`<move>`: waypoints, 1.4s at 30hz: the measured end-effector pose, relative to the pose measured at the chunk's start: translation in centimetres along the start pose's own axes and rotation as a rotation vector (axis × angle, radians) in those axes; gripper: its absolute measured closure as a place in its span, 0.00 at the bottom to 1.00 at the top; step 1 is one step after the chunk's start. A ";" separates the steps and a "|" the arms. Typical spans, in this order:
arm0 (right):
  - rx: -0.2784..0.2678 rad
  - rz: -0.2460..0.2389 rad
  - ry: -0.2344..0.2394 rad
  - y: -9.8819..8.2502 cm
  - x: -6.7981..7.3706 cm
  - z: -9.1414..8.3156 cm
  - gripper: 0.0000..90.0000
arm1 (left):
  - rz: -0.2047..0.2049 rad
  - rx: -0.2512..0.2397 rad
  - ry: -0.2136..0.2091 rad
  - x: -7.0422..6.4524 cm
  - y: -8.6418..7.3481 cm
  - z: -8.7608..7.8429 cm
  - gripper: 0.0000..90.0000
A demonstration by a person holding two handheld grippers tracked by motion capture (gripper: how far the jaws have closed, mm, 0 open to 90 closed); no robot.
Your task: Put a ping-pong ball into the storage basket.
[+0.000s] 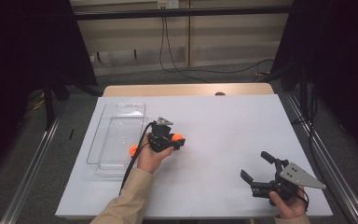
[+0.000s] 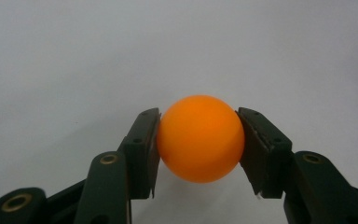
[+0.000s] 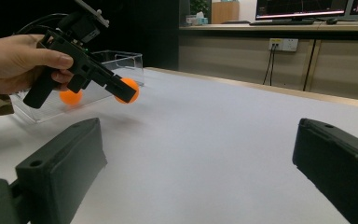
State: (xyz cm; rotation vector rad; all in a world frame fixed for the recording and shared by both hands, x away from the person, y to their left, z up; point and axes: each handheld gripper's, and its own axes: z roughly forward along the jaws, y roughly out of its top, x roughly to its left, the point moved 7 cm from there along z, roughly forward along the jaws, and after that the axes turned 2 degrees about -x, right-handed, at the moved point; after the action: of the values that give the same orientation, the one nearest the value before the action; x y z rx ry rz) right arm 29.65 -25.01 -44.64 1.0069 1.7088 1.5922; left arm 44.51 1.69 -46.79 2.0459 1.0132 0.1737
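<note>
Nearest the person's edge of the white table, the right gripper rests low in the right hand with its two black jaws spread wide and nothing between them. In the right gripper view they frame only bare tabletop, and they aim across toward the other hand rather than at anything to pick up.

Farther in, and over to the left, the left gripper is clamped on a small, smooth orange ball. In the left gripper view the two pads press on the ball's opposite flanks, squarely across its middle. The right gripper view shows that held ball lifted off the surface, with a soft shadow on the table beneath it.

What matters for the next move, as I read it, is where the clear, rectangular plastic tray lies from that ball: just to the left of the left hand, its long side running away from the person. A second orange ball sits at the tray's near end; from the pictures it looks to be inside, behind the clear wall.

So the carrying hand is the nearer one by far, and a short swing leftward over the tray's rim should bring the ball above it. The right gripper is well apart from the tray.
</note>
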 end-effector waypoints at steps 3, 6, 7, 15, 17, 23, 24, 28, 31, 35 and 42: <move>0.001 -0.003 0.001 0.0 0.0 0.0 0.02 | -0.002 -0.003 -0.002 0.0 0.0 -0.2 0.57; 0.000 -0.002 0.001 0.0 0.0 0.0 0.02 | -0.003 -0.002 -0.008 0.0 0.1 -0.4 0.57; 0.000 -0.002 0.001 0.0 0.0 0.0 0.02 | -0.001 -0.001 -0.011 0.0 0.1 -0.5 0.57; 0.002 -0.002 0.003 0.0 0.1 0.0 0.02 | -0.011 -0.005 -0.013 0.3 0.2 -0.9 0.57; 0.002 -0.002 0.002 0.0 0.1 0.0 0.02 | -0.016 -0.007 -0.013 0.4 0.2 -1.0 0.57; 0.003 -0.003 0.007 0.0 0.1 0.0 0.02 | -0.019 -0.005 -0.011 0.5 0.2 -1.3 0.57; 0.002 -0.004 0.005 0.0 0.1 0.0 0.02 | -0.019 -0.007 -0.010 0.5 0.3 -1.3 0.57; 0.003 -0.003 0.006 0.0 0.1 0.0 0.02 | -0.019 -0.003 -0.014 0.4 0.2 -1.4 0.57; 0.002 -0.005 0.006 0.0 0.1 0.0 0.02 | -0.020 -0.001 -0.016 0.4 0.2 -1.4 0.57; 0.002 -0.004 0.006 0.0 0.2 0.0 0.02 | -0.016 -0.001 -0.015 0.5 0.3 -1.6 0.57; 0.002 -0.004 0.005 0.0 0.2 0.0 0.02 | -0.023 -0.005 -0.008 0.7 0.3 -1.9 0.57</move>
State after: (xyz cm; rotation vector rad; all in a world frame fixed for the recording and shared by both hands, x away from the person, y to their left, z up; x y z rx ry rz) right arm 29.59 -24.83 -44.65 1.0008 1.7151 1.5927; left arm 44.32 3.28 -45.43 2.0277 1.0298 0.1558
